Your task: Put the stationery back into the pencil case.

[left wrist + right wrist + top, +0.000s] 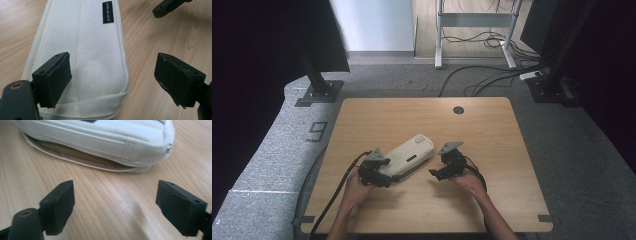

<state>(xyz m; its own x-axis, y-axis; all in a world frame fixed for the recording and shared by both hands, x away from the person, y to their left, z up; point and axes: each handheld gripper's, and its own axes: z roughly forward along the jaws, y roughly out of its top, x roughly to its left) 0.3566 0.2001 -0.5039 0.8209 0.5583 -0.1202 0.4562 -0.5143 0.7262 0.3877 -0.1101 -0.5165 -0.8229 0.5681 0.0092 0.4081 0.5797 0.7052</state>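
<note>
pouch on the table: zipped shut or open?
Open, at least partly. In the right gripper view the white pouch gapes along its lower edge, with a brownish lining showing between the two halves. How far the opening runs, cannot tell.

pouch (411, 155) lies on the bench (492, 135), near the middle | left gripper (373, 172) sits at the pouch's near left end | right gripper (443, 172) sits just right of the pouch, apart from it | round hole (458, 110) lies far behind

A cream fabric pouch (410, 155) lies flat and slantwise on the wooden table (492, 135).
</note>
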